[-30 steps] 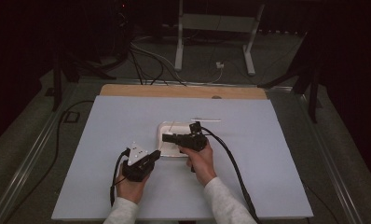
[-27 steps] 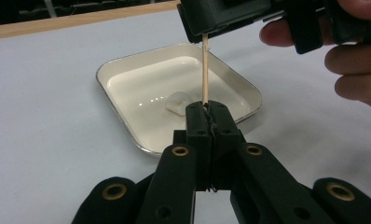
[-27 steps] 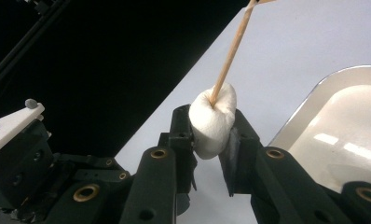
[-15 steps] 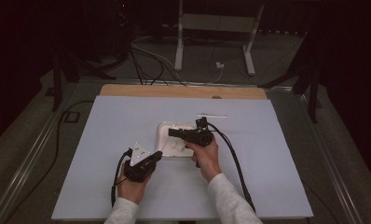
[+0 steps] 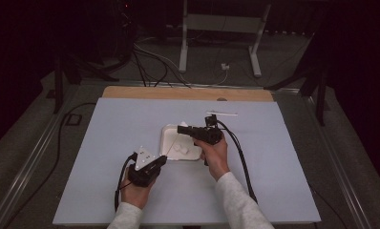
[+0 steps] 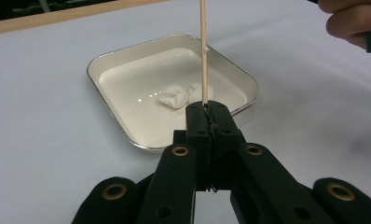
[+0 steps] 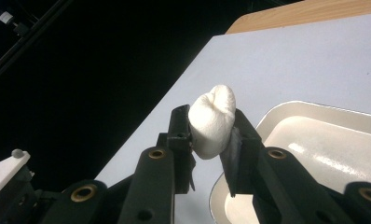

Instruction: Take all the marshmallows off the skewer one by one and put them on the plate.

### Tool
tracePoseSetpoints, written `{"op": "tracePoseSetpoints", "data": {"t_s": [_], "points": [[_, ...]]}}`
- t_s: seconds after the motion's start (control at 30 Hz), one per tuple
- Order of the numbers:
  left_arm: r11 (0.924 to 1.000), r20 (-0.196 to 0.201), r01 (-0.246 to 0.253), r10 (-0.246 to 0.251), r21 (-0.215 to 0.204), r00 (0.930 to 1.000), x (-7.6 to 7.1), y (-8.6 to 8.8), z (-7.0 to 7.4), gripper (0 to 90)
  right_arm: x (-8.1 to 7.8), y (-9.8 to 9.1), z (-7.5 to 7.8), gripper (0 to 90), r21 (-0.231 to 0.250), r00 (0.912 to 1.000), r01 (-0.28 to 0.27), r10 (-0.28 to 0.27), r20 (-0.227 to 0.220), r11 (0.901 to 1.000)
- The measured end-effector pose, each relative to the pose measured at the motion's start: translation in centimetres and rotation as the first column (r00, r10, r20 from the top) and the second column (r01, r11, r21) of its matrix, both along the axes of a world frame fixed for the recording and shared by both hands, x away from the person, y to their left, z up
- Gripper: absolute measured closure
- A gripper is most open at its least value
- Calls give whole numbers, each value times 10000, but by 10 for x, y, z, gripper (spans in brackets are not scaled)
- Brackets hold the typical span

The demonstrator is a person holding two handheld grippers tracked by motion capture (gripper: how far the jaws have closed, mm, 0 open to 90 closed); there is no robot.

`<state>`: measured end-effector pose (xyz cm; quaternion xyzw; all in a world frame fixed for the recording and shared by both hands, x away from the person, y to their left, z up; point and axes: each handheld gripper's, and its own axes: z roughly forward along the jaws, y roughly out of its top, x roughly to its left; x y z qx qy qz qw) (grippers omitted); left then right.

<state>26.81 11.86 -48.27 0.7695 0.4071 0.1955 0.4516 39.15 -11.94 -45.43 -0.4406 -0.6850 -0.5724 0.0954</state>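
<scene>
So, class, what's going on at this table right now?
A person works with two hand-held tongs. The left tongs are shut on a thin wooden skewer that points up over a white dish with two marshmallows in it. The right tongs pinch another marshmallow above the dish's edge. It isn't on the skewer yet.

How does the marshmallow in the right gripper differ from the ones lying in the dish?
The held marshmallow is lifted off the table, squeezed between the right gripper's jaws; the dish marshmallows lie loose on the dish floor. The held one is single; those in the dish touch each other. All are white and soft-looking.
</scene>
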Motion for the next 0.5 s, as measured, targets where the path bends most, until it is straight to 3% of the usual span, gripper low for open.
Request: {"op": "tracePoseSetpoints", "data": {"t_s": [0.2,0.27,0.33,0.4,0.5], "points": [[10000,-52,-25,25,29,10000,0,2,-1,900,4,3,2,741,-118,10000,0,1,53,9999],[9996,-87,6,-3,283,10000,-1,2,-3,900,6,1,3,750,-81,9996,236,-235,128,9997],[9996,-134,-76,79,278,9999,0,3,-4,900,9,-5,4,753,140,9989,457,-458,50,9989],[9996,-133,-149,152,222,9998,0,6,-4,900,10,-9,6,753,-55,9987,509,-509,100,9987],[9994,-164,-275,278,199,9995,1,8,-4,900,9,-10,7,752,-792,9982,512,-486,344,9955]]}}
